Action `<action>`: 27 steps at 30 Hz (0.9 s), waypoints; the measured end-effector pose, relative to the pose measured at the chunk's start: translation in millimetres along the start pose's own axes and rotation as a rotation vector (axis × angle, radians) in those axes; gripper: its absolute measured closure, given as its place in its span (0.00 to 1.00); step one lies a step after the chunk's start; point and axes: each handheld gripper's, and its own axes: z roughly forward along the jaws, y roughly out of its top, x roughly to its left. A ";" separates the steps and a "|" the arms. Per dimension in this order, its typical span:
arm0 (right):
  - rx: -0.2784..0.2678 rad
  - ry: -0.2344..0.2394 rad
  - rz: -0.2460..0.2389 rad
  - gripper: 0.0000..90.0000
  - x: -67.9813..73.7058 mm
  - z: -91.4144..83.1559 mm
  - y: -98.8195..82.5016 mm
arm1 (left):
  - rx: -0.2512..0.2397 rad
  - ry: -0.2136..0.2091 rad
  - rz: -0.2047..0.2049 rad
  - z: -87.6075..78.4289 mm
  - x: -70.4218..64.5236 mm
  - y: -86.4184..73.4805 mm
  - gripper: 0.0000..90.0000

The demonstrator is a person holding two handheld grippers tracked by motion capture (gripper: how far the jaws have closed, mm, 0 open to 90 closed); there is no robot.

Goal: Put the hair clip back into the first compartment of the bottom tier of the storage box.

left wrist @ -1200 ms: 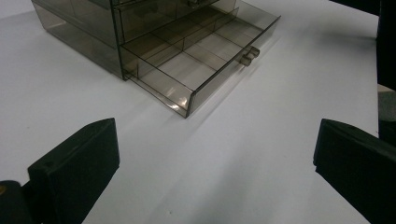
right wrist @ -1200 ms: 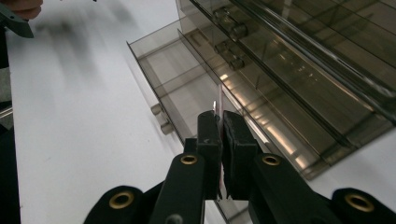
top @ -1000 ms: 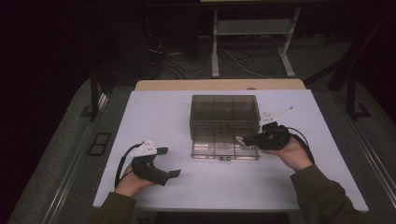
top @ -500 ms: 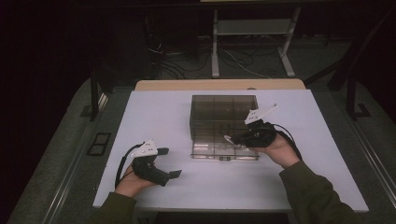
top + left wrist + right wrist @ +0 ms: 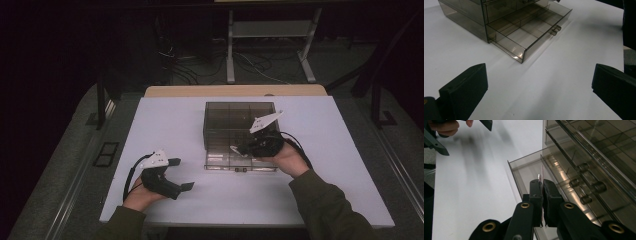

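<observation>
Right gripper (image 5: 541, 185): jaws pinched a thin card (image 5: 539, 177) over the open drawer (image 5: 524, 170).
Left gripper (image 5: 184, 174): jaws wide apart, empty.

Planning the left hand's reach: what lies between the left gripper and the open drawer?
Nothing: in the left gripper view, bare white table runs from the open left gripper to the pulled-out drawer of the smoked plastic organizer.

On the white table (image 5: 165, 125) stands 1 smoky clear drawer cabinet (image 5: 239, 117), with 1 drawer (image 5: 220, 161) pulled out at its front. Beside the cabinet: 2 grippers, the left gripper (image 5: 181, 174) and the right gripper (image 5: 234, 149).
</observation>
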 end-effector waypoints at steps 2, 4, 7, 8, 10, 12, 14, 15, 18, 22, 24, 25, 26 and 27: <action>0.002 0.002 -0.004 0.95 0.3 2.6 2.0 | 0.002 0.000 0.001 0.0 0.0 0.2 0.00; 0.003 0.006 -0.002 0.95 1.2 5.4 3.9 | 0.002 0.000 -0.002 0.1 0.0 0.2 0.00; 0.006 0.007 -0.009 0.95 2.1 9.5 6.5 | 0.001 0.000 -0.001 0.1 0.0 0.3 0.00; 0.007 0.010 -0.009 0.95 2.5 10.5 7.4 | 0.001 -0.001 -0.001 0.1 -0.1 0.3 0.00; 0.009 0.012 -0.015 0.95 3.0 12.8 9.1 | 0.003 0.000 0.000 0.1 0.0 0.1 0.00; 0.011 0.015 -0.023 0.95 3.0 15.3 10.5 | 0.002 -0.001 -0.002 -0.1 0.2 0.2 0.00; 0.014 0.016 -0.023 0.95 3.5 18.0 12.2 | 0.003 -0.001 -0.003 -0.2 0.3 0.1 0.00; 0.014 0.020 -0.026 0.95 3.7 19.5 12.9 | 0.004 0.000 -0.001 -0.1 0.5 0.1 0.00; 0.021 0.019 -0.033 0.95 4.4 24.2 15.0 | 0.002 -0.002 -0.003 0.3 0.3 0.1 0.00; 0.027 0.024 -0.048 0.95 5.0 30.7 17.3 | 0.003 -0.002 -0.001 0.4 0.3 0.0 0.00; 0.032 0.022 -0.053 0.95 5.4 33.7 18.6 | 0.003 -0.002 -0.002 0.2 0.4 0.1 0.00; 0.037 0.017 -0.067 0.95 4.7 35.0 19.2 | 0.003 -0.001 -0.002 0.3 0.4 0.0 0.00; 0.039 0.017 -0.065 0.95 5.3 36.6 19.8 | 0.003 -0.002 -0.001 0.3 0.4 0.0 0.00; 0.040 0.019 -0.069 0.95 5.4 38.3 20.5 | 0.003 -0.002 -0.001 0.4 0.4 -0.1 0.00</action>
